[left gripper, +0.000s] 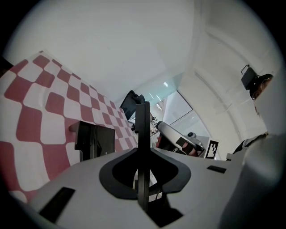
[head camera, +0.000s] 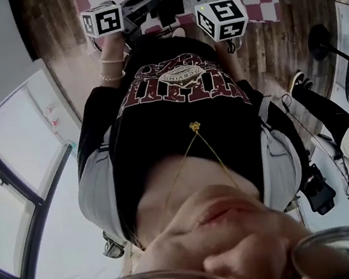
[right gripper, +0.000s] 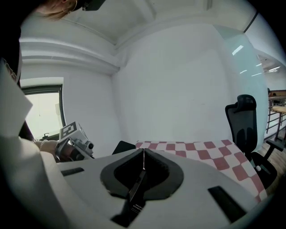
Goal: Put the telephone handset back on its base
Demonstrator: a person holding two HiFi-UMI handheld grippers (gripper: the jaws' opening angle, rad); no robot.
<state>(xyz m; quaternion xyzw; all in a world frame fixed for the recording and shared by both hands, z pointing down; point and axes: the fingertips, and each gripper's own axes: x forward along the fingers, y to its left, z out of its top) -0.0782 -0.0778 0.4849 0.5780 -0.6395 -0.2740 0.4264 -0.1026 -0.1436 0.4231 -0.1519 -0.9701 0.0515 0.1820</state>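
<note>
Left claw (left gripper: 142, 147) and right claw (right gripper: 142, 163) both have jaws pressed together with nothing between them, and are held side by side near the red-and-white checked surface (left gripper: 40, 112). A black boxy device (left gripper: 94, 141), likely the telephone, stands on that surface ahead of the left claw and apart from it; the handset can't be told from the base. A black office chair (right gripper: 245, 120) stands beside the surface.

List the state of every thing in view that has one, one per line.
Left tool: jaws together, holding nothing.
Right tool: jaws together, holding nothing.
Black box: standing on the checked cloth; can't tell whether it's the telephone.
Office chair: upright, unoccupied.
</note>
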